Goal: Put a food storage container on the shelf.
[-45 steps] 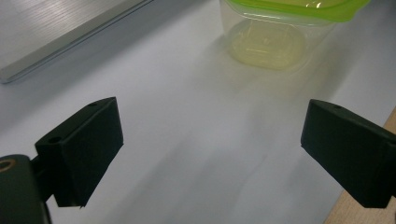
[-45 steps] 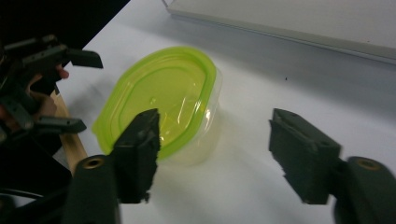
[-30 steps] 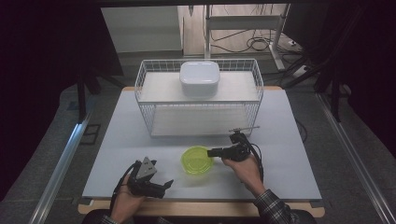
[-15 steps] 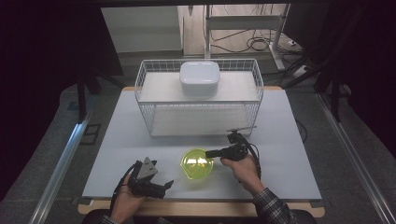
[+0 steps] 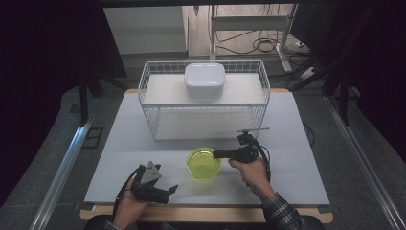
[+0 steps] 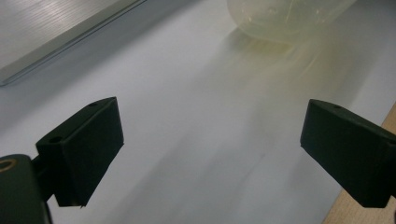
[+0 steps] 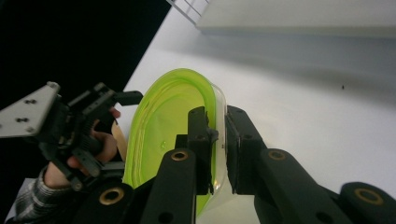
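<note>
**Right gripper pinches green bowl's rim**

Right gripper [image 5: 221,154], jaws just closed, clamps the wall of a lime-green plastic bowl [image 5: 203,163] w/ one jaw inside & one outside, likely to lift it. Bowl sits mid-counter [image 5: 297,158], in front of a white wire basket [image 5: 148,91]. Left gripper [image 5: 168,191] rests near the front edge, jaws wide apart & empty, prob. waiting.

My right gripper [image 5: 221,154] pinches the rim of the yellow-green bowl [image 5: 203,164], tilted up near the counter's [image 5: 297,143] front edge. My left gripper [image 5: 165,190] rests by the front left corner, well apart from it. A wire basket [image 5: 158,115] holding a white container [image 5: 205,80] stands along the back edge.
</note>
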Motion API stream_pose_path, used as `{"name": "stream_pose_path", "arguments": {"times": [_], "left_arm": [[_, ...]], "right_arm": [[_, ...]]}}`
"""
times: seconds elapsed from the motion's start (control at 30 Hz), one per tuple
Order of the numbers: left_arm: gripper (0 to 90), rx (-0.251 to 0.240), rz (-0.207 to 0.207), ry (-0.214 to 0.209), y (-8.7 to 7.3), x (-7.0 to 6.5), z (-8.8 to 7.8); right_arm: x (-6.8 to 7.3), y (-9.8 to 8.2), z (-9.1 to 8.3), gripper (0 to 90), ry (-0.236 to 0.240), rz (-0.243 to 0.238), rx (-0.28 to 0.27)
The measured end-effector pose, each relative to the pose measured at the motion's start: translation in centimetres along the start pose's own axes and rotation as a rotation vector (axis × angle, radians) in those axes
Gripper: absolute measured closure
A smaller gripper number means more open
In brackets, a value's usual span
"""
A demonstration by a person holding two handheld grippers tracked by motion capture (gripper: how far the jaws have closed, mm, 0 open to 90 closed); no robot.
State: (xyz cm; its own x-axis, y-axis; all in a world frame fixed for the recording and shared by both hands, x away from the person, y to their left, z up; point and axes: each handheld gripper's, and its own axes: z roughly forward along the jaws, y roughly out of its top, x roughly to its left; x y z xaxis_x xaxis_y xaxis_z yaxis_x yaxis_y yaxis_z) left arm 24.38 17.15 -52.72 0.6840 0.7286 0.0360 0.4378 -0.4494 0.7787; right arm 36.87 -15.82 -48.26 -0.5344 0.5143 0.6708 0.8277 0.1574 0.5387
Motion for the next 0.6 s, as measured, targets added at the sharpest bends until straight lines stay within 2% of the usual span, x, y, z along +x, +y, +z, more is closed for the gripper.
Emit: {"name": "stream_pose_path", "arguments": {"times": [0.3, 0.6], "left_arm": [[5.6, -0.005, -0.006, 0.001, 0.0, 0.0, 0.0], [5.6, -0.008, -0.011, 0.002, 0.0, 0.1, -0.1]], "right_arm": [[1.0, 1.2, -1.9, 81.6, 0.029, -0.004, -0.052], [2.1, 2.5, -3.4, 81.5, 0.037, -0.007, -0.085]]}}
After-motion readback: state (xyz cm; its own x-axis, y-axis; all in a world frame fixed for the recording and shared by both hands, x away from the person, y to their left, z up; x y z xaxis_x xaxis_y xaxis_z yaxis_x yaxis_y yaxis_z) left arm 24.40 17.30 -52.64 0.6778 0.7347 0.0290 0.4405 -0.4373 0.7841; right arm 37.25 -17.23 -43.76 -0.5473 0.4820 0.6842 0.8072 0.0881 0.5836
